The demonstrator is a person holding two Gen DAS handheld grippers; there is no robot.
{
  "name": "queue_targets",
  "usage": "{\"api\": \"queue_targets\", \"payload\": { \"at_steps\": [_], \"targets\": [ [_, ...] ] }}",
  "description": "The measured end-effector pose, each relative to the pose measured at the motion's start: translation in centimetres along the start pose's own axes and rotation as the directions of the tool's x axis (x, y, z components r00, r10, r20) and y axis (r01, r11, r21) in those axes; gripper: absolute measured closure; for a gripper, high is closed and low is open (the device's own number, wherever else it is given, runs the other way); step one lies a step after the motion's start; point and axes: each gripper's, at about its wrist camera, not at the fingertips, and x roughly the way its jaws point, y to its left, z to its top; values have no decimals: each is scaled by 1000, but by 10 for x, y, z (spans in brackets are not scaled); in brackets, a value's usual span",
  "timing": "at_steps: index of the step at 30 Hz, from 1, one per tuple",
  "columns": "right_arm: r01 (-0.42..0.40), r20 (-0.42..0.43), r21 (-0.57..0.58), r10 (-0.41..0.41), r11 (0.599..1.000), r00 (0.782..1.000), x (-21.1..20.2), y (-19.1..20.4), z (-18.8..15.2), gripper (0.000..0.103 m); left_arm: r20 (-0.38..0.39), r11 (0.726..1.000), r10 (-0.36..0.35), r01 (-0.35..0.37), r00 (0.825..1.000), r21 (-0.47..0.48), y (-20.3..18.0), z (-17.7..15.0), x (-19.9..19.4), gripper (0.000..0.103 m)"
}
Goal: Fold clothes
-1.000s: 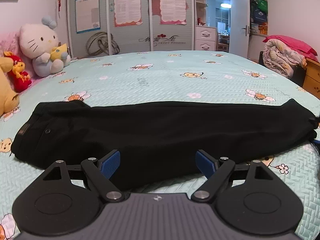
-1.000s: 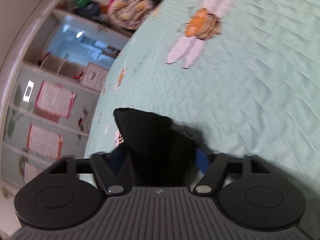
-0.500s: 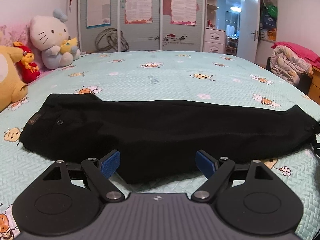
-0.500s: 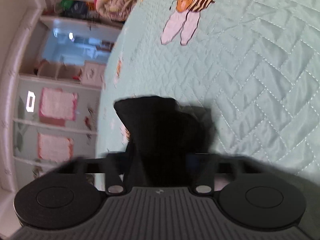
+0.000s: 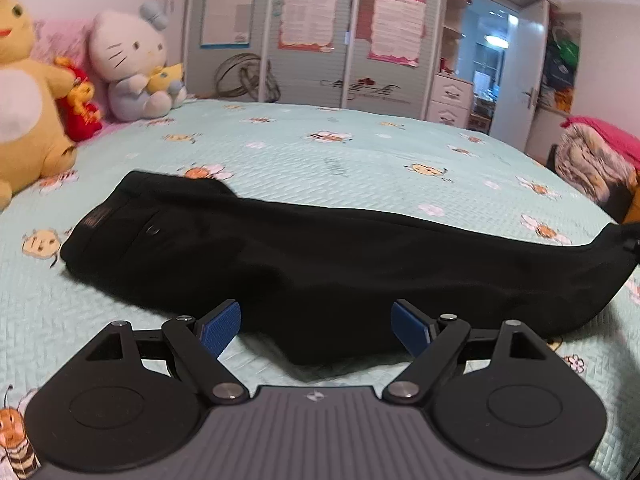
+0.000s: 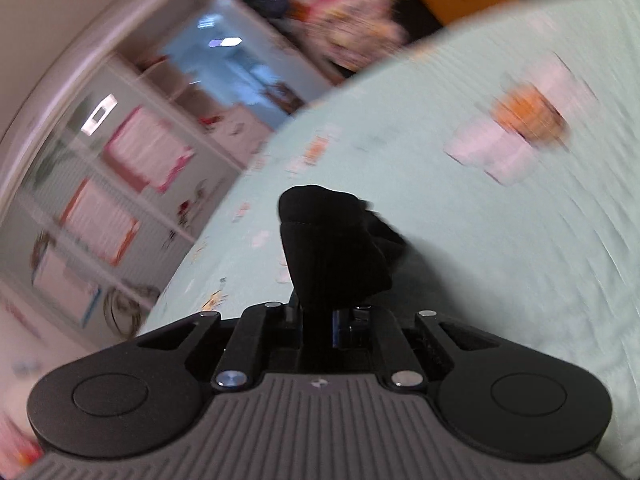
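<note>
Black trousers point(image 5: 320, 264) lie folded lengthwise across the mint bee-print bedspread point(image 5: 340, 152), waistband at the left, leg ends at the right. My left gripper point(image 5: 316, 324) is open with blue pads, hovering just in front of the trousers' near edge, holding nothing. My right gripper point(image 6: 320, 320) is shut on the trousers' leg end point(image 6: 332, 252), which sticks up from between its fingers above the bedspread point(image 6: 500, 260). The right wrist view is blurred by motion.
Plush toys line the left of the bed: a yellow one point(image 5: 24, 112), a red one point(image 5: 80, 104) and a white cat point(image 5: 132, 68). A wardrobe with posters point(image 5: 312, 32) stands behind. A bundled quilt point(image 5: 592, 160) sits at the right, by an open door point(image 5: 516, 76).
My right gripper has closed tight on the leg end and lifted and swung it. My left gripper has shifted left and nearer the trousers, still open.
</note>
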Motion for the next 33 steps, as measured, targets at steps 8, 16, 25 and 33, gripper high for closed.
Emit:
{"api": "queue_targets", "payload": {
  "at_steps": [8, 16, 25, 33],
  "targets": [
    [-144, -33, -462, 145, 875, 989, -7, 153, -81, 92, -7, 995, 23, -23, 1000, -100, 38, -5, -4, 17],
    [-285, -247, -663, 158, 692, 956, -2, 239, -244, 92, -27, 979, 64, -68, 998, -193, 84, -14, -8, 17],
    [-214, -194, -823, 94, 526, 976, -17, 247, -312, 92, -82, 956, 76, -96, 994, -278, 117, -29, -1, 17],
    [-223, -216, -868, 68, 444, 974, -19, 232, -322, 75, -70, 966, 46, -62, 996, -251, 105, -25, -7, 17]
  ]
}}
